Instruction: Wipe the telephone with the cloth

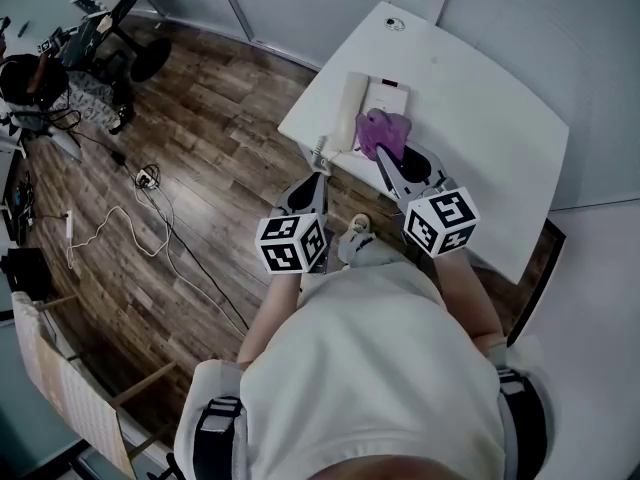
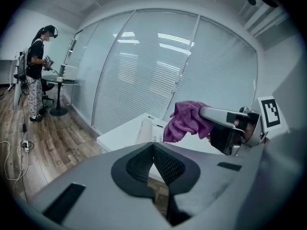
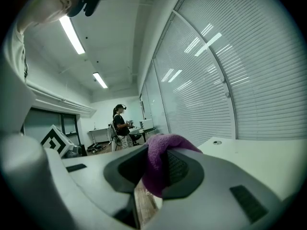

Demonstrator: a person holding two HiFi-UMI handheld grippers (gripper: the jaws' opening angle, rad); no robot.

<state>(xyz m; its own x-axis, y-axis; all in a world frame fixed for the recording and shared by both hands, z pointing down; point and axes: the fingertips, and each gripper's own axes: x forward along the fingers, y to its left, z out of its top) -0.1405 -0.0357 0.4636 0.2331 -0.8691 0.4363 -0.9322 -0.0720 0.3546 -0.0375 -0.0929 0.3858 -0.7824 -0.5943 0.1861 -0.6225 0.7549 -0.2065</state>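
The right gripper (image 3: 159, 170) is clamped on a purple cloth (image 1: 383, 131), which bunches out past its pads. The cloth hangs over the near end of the white desk telephone (image 1: 384, 98) — whether it touches, I cannot tell. The telephone sits by the edge of the white table (image 1: 490, 118), handset on its left. The left gripper (image 2: 153, 151) has its jaws pressed together on nothing, beside the right gripper — just off the table's edge.

Cloth (image 1: 384, 132) covers the near part of the telephone (image 1: 386, 98), and in the right gripper view the jaws block it completely.
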